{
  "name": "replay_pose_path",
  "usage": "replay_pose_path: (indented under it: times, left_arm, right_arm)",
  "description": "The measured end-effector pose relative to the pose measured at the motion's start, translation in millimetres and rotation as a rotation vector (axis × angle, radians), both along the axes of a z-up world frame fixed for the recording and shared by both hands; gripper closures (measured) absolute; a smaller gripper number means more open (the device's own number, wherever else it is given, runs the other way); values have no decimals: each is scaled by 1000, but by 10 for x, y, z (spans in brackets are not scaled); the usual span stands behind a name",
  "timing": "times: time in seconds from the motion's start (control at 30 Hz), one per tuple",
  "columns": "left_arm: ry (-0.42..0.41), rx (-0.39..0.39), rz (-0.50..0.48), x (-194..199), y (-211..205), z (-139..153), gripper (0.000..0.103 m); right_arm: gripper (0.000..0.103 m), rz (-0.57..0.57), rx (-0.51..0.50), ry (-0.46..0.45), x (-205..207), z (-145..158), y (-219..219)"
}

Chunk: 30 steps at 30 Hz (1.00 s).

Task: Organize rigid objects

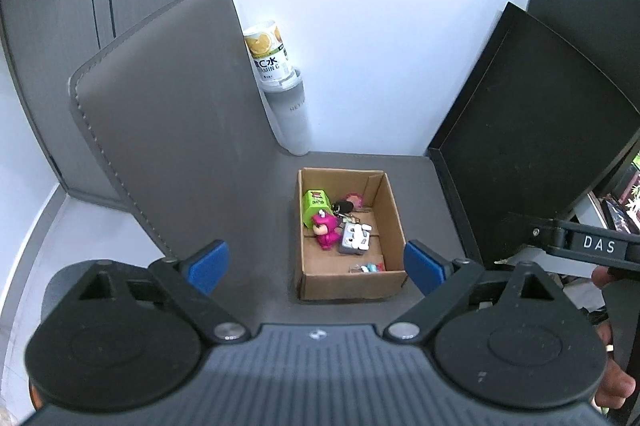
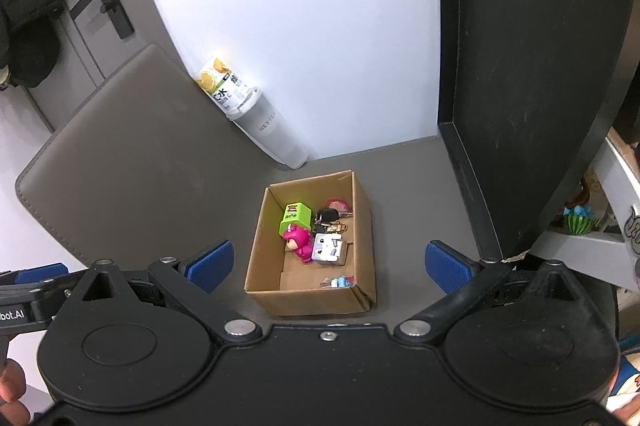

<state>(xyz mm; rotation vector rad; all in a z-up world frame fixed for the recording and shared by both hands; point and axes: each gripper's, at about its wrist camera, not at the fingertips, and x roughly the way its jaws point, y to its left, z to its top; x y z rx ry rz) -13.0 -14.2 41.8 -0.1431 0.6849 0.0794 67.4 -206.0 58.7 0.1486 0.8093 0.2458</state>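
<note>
An open cardboard box (image 1: 394, 218) (image 2: 364, 226) stands on the grey desk. Inside lie a green block toy (image 1: 315, 206) (image 2: 295, 217), a pink figure (image 1: 325, 230) (image 2: 298, 244), a grey-white cube toy (image 1: 354, 240) (image 2: 329, 248), a black key fob with keys (image 1: 343, 206) (image 2: 327, 217), a pink round item (image 1: 354, 198) (image 2: 338, 203) and a small blue-red charm (image 1: 368, 268) (image 2: 340, 282). My left gripper (image 1: 316, 264) hovers in front of the box, wide open and empty. My right gripper (image 2: 329, 266) hangs above the box's near side, also wide open with nothing held.
A grey leather pad (image 1: 172, 129) (image 2: 132, 153) leans at the left. A lemon drink bottle in a white tumbler (image 1: 280, 85) (image 2: 256, 117) leans against the wall. A black tray (image 1: 528, 145) (image 2: 528, 85) stands upright at the right. Shelves with trinkets (image 2: 580, 222) lie beyond it.
</note>
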Motion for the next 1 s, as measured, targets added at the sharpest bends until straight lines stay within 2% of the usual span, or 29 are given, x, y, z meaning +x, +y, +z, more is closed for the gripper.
replay_pose_path:
  times: [0.43, 0.73, 0.9, 1.0]
  left_arm:
    - [-12, -7, -19, -132, -1, -9, 9]
    - [8, 7, -30, -126, -94, -77, 9]
    - [25, -25, -54, -100, -105, -125, 9]
    - [29, -15, -49, -93, -115, -143, 9]
  right_arm:
    - [0, 15, -34, -12, -95, 39, 96]
    - [0, 9, -32, -4, -124, -12, 14]
    - [0, 3, -48, -1, -125, -51, 3]
    - [0, 2, -43, 4, -121, -68, -15]
